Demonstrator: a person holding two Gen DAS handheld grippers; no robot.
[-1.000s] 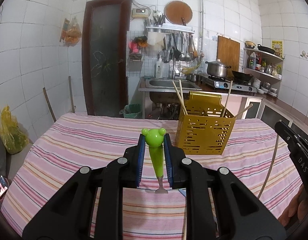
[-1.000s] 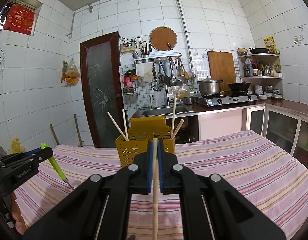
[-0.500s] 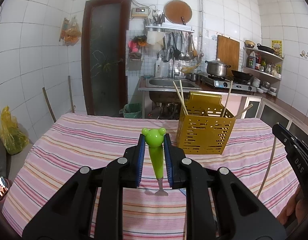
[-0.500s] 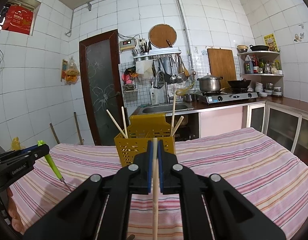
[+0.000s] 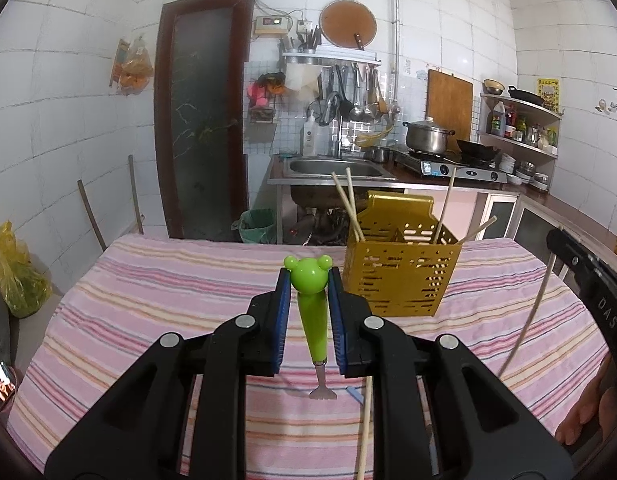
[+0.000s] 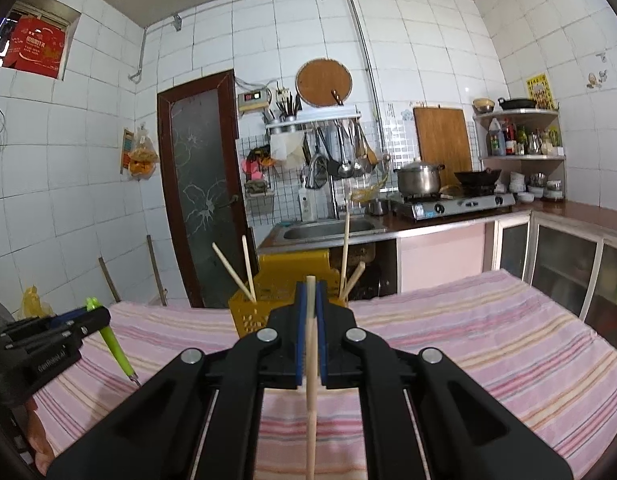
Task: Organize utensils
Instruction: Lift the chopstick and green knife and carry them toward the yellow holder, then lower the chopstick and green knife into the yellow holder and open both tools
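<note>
Left gripper is clamped on a bright green fork, its handle topped with a round-eared bear head, small metal tines hanging below the blue pads above the striped tablecloth, just in front and left of the yellow caddy. Right gripper is pinched tight on a pale wooden chopstick, upright, directly before the caddy. The perforated caddy already has four chopsticks leaning in it. One more chopstick lies on the cloth nearer than the caddy.

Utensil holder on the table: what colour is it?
The utensil holder is golden yellow with slotted holes; the left wrist view shows it best.
</note>
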